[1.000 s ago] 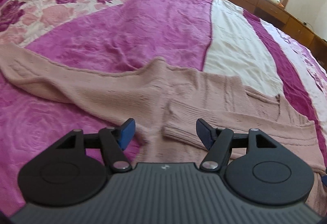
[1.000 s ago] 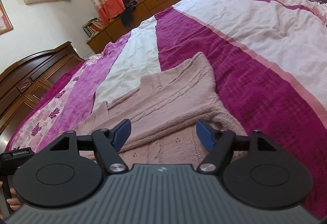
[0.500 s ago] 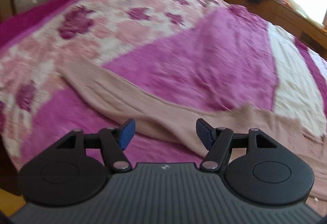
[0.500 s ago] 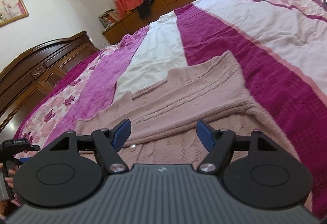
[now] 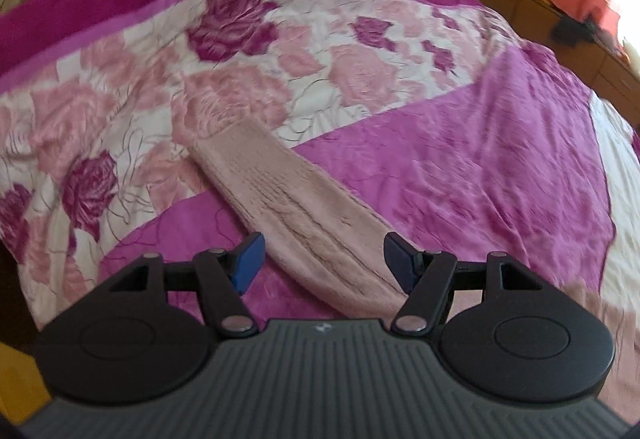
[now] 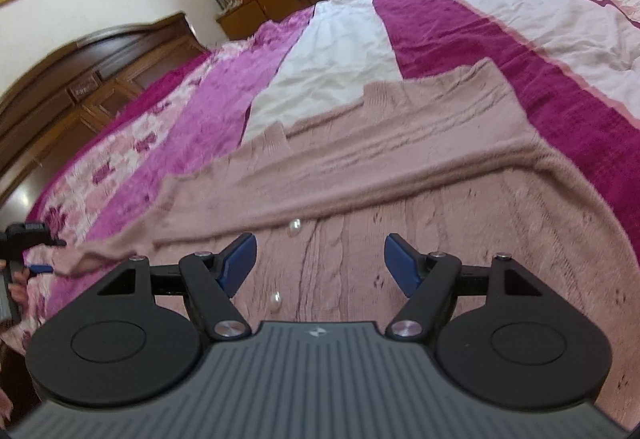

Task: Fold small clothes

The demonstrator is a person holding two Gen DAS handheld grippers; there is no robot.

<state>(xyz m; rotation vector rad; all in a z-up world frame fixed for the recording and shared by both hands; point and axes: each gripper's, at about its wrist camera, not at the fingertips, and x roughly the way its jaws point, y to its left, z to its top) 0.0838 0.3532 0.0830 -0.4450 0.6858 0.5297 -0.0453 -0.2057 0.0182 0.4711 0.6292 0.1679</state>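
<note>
The left wrist view is blurred toward its edges, and the sleeve (image 5: 296, 199) of the pink knitted cardigan (image 6: 400, 175) passes under the gripper body at 5 o'clock, so where it joins the garment is hidden there. In the right wrist view the cardigan's near part is cut off by the gripper body, and its far-left sleeve end, at 9 o'clock, is smeared; the other gripper shows there only as a dark sliver at the frame edge, with part of a hand behind it.

The left gripper (image 5: 323, 262) hovers with its blue fingers (image 5: 249, 261) spread wide, nothing between them. The sleeve lies on the bed (image 5: 480, 159) and runs through the gap between the fingers, nearer the right one; whether they touch it cannot be told. The sleeve's long axis runs from 5 o'clock up to 11 o'clock, its cuff (image 5: 236, 143) pointing away onto the rose-patterned part of the bedspread.

The right gripper (image 6: 320, 265) also has its fingers (image 6: 402, 265) spread apart, empty, above the cardigan's body. The cardigan lies flat across the bed, its long axis from 9 o'clock to 3 o'clock, with a folded layer lying across its far half. Two pearl buttons (image 6: 293, 227) sit between the fingers, closer to the left one, in a line toward 12 o'clock.
</note>
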